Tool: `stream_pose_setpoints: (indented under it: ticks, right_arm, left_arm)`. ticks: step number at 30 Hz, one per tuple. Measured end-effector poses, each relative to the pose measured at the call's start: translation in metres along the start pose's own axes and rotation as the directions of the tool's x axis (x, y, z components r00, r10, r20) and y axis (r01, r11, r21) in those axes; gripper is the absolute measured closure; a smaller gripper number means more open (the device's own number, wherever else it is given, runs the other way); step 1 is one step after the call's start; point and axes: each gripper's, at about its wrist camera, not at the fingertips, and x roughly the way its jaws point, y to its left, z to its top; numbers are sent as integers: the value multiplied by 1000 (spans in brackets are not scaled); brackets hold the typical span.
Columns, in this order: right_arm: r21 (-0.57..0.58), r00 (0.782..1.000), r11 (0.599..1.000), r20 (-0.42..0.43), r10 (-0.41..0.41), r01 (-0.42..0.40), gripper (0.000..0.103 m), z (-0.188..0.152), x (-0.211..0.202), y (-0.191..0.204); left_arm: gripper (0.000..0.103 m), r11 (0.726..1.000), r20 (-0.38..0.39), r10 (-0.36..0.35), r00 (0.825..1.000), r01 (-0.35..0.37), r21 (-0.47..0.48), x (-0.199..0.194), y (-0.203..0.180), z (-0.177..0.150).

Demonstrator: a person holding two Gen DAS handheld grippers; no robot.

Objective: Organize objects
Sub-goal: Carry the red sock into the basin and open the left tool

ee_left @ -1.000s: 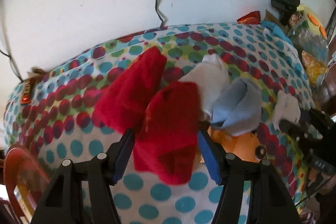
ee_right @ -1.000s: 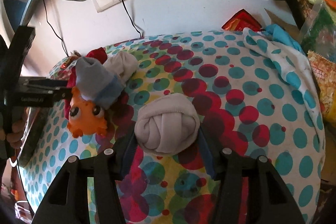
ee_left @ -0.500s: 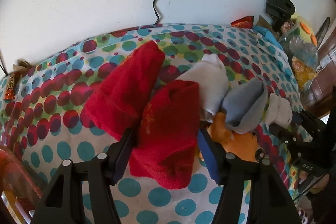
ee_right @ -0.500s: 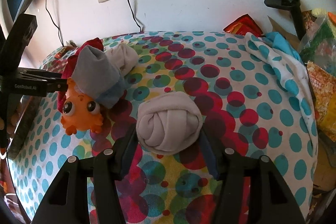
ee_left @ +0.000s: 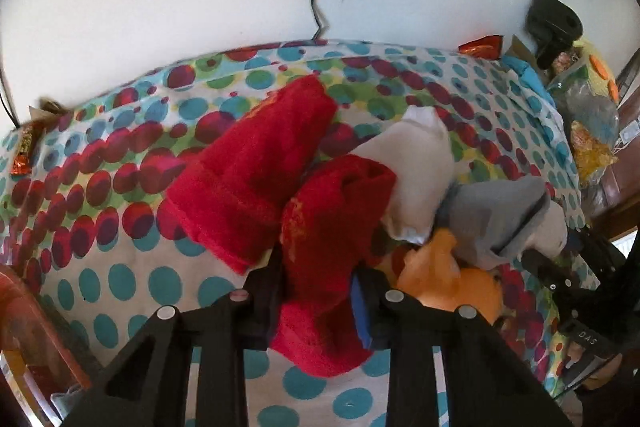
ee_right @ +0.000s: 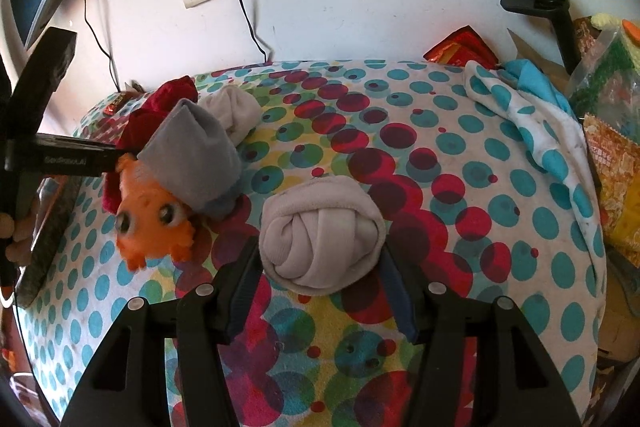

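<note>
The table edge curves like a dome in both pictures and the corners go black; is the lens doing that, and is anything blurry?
Left wrist view: fisheye bend, dark corners, the red rolled cloth soft near the lens. Right wrist view: same bulge, the spotted tablecloth evenly lit and sharp, the grey rolled sock crisp, the orange fish toy slightly soft.

Left tool (ee_left: 316, 291): matte black frame, two angular arms with triangular cut-outs, round silver screw heads on each arm, blue pads on the inner faces of the fingers (ee_left: 362, 311)

Right tool (ee_right: 320, 267): same black build, silver screws, blue-edged fingers (ee_right: 394, 291). At the left edge of the right wrist view, a black bar of the left tool bears small pale lettering
</note>
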Motion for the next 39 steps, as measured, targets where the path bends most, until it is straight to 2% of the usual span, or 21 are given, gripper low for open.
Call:
stream_pose_setpoints:
  ticks: [3, 7, 18, 26, 39]
  right_arm:
    - [1, 1000, 1000, 0, -4, 4, 48, 0, 0, 1]
    - [4, 1000, 1000, 2, -6, 6, 47, 0, 0, 0]
    - [19, 1000, 999, 11, -28, 28, 53, 1, 0, -1]
    - [20, 999, 999, 8, -37, 37, 53, 2, 0, 0]
    - [19, 999, 999, 5, -45, 45, 52, 3, 0, 0]
  left_arm:
    - [75, 998, 2, 34, 999, -34, 49, -4, -12, -4]
    - [75, 997, 15, 35, 999, -36, 62, -15, -17, -11]
    - [75, 997, 34, 59, 998, -60, 41, -47, -12, -36]
    - [75, 990, 42, 139, 989, -141, 28, -71, -5, -52]
    - [75, 977, 61, 214, 975, -214, -5, -119, 24, -69]
